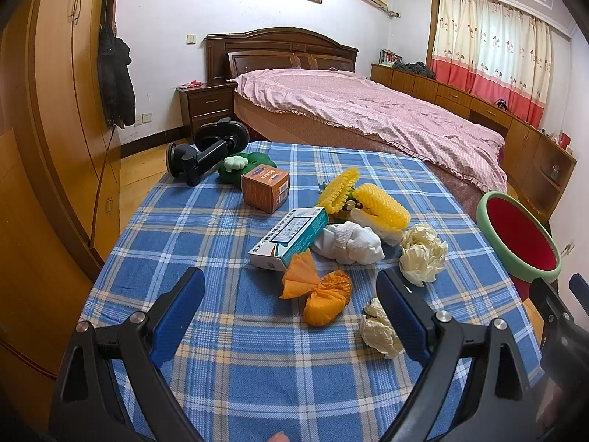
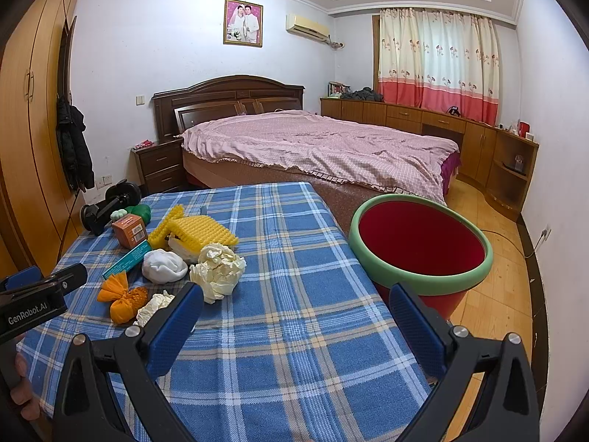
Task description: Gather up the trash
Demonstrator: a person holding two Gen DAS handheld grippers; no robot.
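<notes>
Trash lies on a blue plaid table (image 1: 257, 368): an orange crumpled wrapper (image 1: 320, 294), a small cream paper wad (image 1: 379, 328), a larger cream paper wad (image 1: 423, 254), a white sock ball (image 1: 349, 245) and a teal-white box (image 1: 289, 237). My left gripper (image 1: 291, 313) is open and empty, just short of the orange wrapper. My right gripper (image 2: 294, 316) is open and empty over the table's right part, beside the red bin with a green rim (image 2: 419, 243). The wads (image 2: 217, 265) and wrapper (image 2: 125, 298) show at its left.
Yellow foam pieces (image 1: 368, 199), an orange box (image 1: 265, 186), a green toy (image 1: 246, 165) and a black phone mount (image 1: 206, 151) lie farther back on the table. A bed (image 1: 368, 110) stands behind, a wardrobe (image 1: 55, 110) at the left. The bin (image 1: 519, 239) stands off the table's right edge.
</notes>
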